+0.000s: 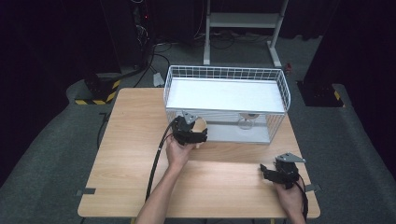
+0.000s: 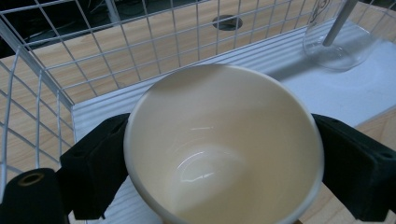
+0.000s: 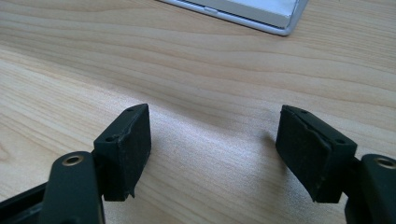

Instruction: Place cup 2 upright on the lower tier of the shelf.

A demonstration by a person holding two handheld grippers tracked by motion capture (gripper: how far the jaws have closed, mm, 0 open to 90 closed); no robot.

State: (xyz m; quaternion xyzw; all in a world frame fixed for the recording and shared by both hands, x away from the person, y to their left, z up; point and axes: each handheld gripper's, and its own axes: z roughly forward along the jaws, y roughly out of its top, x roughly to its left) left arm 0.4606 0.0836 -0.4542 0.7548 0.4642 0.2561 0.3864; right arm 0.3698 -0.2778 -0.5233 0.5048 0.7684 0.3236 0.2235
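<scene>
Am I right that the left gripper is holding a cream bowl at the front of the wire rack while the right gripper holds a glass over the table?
Not quite. The right gripper holds nothing: the right gripper view shows its jaws open over the bare wooden table. The rest stands: the left gripper grips the cream bowl at the front of the wire rack.

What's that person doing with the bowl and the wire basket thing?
A person holds a gripper in each hand. The left gripper is clamped on a cream bowl at the open front of the white wire rack, where a clear glass stands on the lower shelf. The right gripper rests open over the wooden table, holding nothing.
</scene>
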